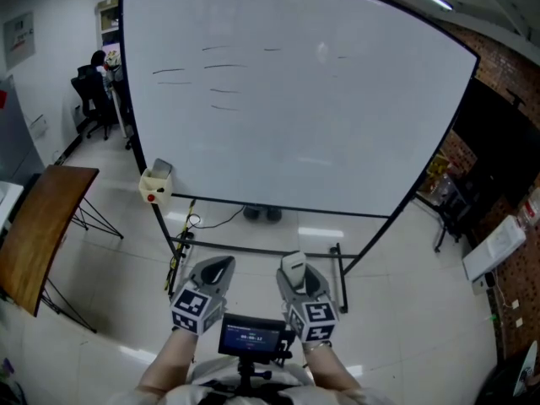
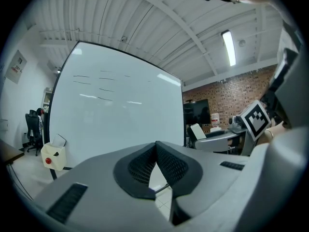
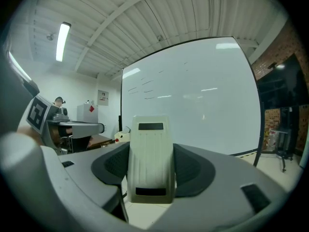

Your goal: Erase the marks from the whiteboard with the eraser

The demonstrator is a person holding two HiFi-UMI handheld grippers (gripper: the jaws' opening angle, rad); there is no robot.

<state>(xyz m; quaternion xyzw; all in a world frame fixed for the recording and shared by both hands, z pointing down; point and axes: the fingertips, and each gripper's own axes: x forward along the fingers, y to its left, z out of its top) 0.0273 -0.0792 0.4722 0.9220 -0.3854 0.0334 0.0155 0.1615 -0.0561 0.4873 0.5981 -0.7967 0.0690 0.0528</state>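
Observation:
A large whiteboard [image 1: 304,99] on a black stand fills the head view, with several short dark marks [image 1: 211,70] near its upper left. It also shows in the left gripper view as the whiteboard [image 2: 116,115] and in the right gripper view as the whiteboard [image 3: 193,100]. My right gripper [image 1: 297,278] is shut on a pale eraser [image 3: 150,158], held low in front of the board and well away from it. My left gripper [image 1: 216,270] is beside it, shut and empty, its pads touching at the tips.
A cream box [image 1: 155,186] with a red dot hangs at the board's lower left. A wooden folding table [image 1: 38,230] stands at the left, cables [image 1: 190,226] lie by the stand's foot, and a seated person [image 1: 93,87] is far back left. Brick wall and shelves [image 1: 498,218] are at the right.

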